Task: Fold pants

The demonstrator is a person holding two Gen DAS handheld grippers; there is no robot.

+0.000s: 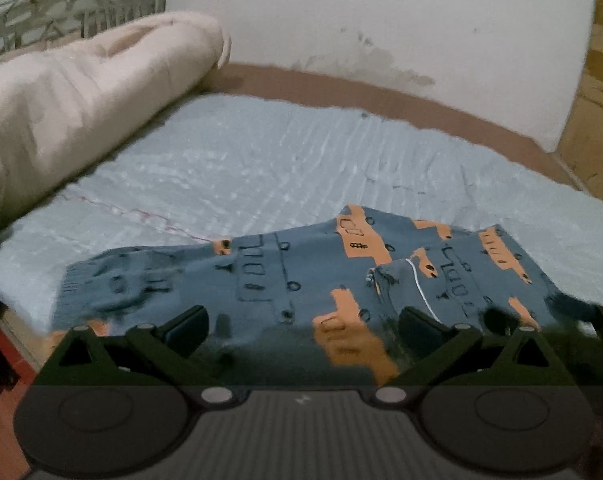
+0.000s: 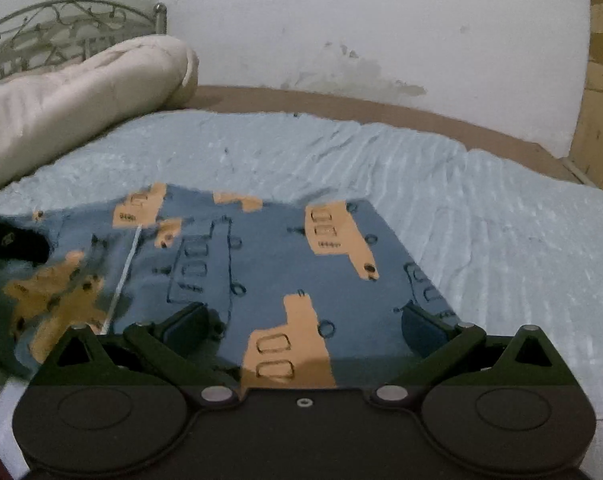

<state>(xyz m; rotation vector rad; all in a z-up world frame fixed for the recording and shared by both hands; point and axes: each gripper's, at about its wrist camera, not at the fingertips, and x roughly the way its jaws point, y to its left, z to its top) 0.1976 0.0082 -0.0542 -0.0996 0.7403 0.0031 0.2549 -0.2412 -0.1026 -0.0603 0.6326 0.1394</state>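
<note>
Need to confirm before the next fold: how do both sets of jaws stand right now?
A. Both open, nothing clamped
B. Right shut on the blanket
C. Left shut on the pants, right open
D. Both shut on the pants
A: in each wrist view the jaws are spread wide over the pants, on the left gripper and the right gripper, with no cloth pinched.

Pants [image 2: 277, 264] are spread flat on bedspread [image 2: 481, 216]; right gripper [image 2: 305, 328] is held wide apart over them, nothing gripped. Pillow [image 2: 81, 96] is seen far left.
</note>
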